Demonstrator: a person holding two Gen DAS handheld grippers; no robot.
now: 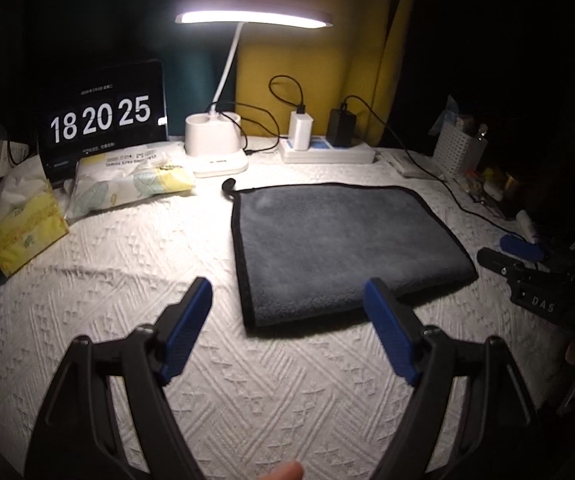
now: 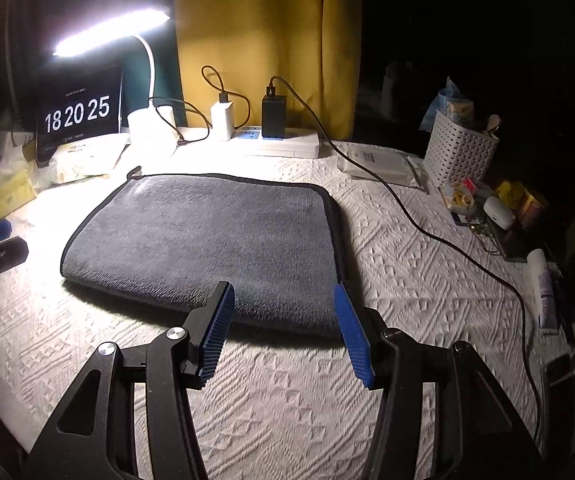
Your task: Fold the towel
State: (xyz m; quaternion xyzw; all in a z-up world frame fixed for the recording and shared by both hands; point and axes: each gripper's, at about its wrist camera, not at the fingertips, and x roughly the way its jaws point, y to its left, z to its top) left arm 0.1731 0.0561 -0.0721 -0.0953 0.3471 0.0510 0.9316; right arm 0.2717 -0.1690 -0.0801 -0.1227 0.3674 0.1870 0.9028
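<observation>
left hand-held gripper [image 1: 287, 292] nearest in the left wrist view, jaws spread wide, nothing between the blue pads [image 1: 185, 334], hovering over the white textured cloth [image 1: 127, 280] of the desk, just short of the near left corner of the towel. right hand-held gripper [image 2: 281, 296] likewise spread wide, empty, its tips over the towel's near edge by the right corner; contact cannot be told. grey towel [image 2: 207, 236] with black trim lying flat mid-desk, folded over with the rounded fold along the near side, small hanging loop at the far left corner. behind it: lit white desk lamp [image 1: 223, 128], power strip [image 2: 279, 142] carrying a white charger [image 1: 301, 130] and a black charger [image 2: 273, 116], black cable [image 2: 427, 232] trailing off right. clock screen [image 1: 101, 114] reading 18 20 25 at far left, tissue packs [image 1: 135, 182] in front of it. white perforated basket [image 2: 459, 152] and small clutter at far right. yellow curtain [image 2: 263, 36] behind.
</observation>
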